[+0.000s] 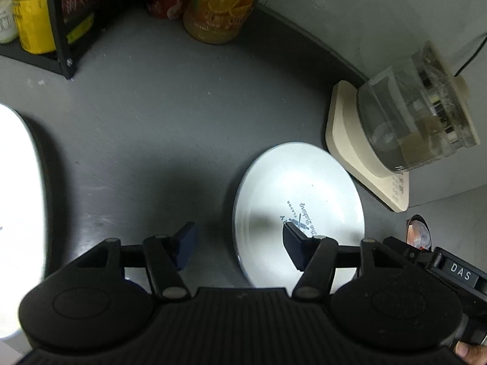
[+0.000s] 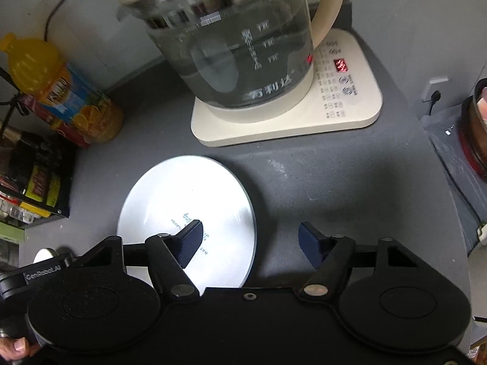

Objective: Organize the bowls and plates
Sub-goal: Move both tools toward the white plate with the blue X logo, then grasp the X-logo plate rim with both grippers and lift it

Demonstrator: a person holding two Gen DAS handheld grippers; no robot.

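white plate (image 1: pixel 299 188), flat on grey counter (image 1: pixel 158 127)

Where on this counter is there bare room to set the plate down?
Bare grey counter lies left of the white plate, between it and the black rack. Another free patch lies right of the plate, before the kettle base. The back is crowded: orange bottle, kettle.
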